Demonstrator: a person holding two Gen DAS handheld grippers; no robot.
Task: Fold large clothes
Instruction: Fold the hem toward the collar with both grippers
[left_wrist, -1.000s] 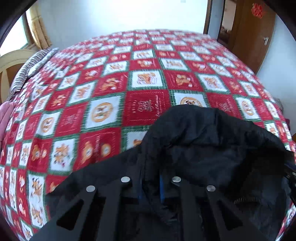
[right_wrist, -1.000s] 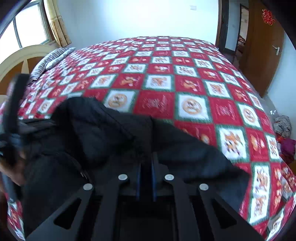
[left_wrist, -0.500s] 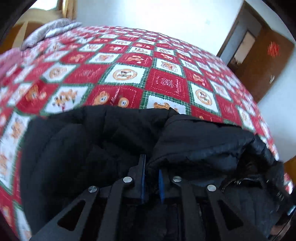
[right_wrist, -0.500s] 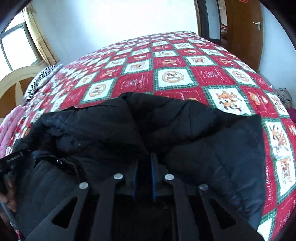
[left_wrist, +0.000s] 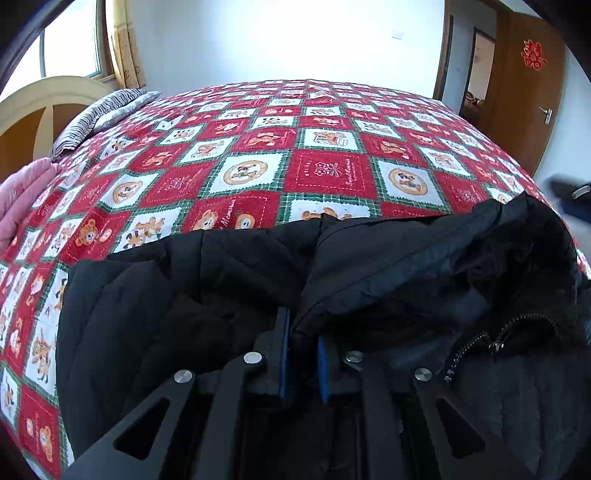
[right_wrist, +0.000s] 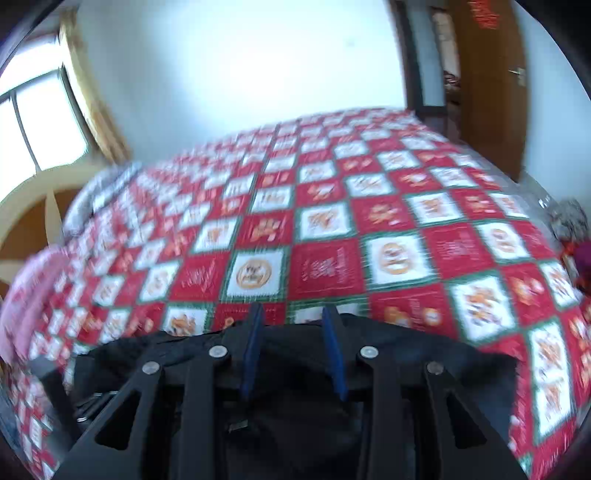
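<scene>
jacket (left_wrist: 369, 280) bunched on bed (left_wrist: 321, 173), near edge, long axis running left-right, zipper end off to the right | left gripper (left_wrist: 301, 325) jaws clamped on a fold | right gripper (right_wrist: 293, 325) jaws opening, nothing pinched

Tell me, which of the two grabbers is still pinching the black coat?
The left gripper: its blue pads are squeezed on a fold of the black coat. The right gripper is opening, its pads apart with no cloth pinched.

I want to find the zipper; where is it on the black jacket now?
In the left wrist view, the zipper is low right on the black jacket, right of the left gripper.
</scene>
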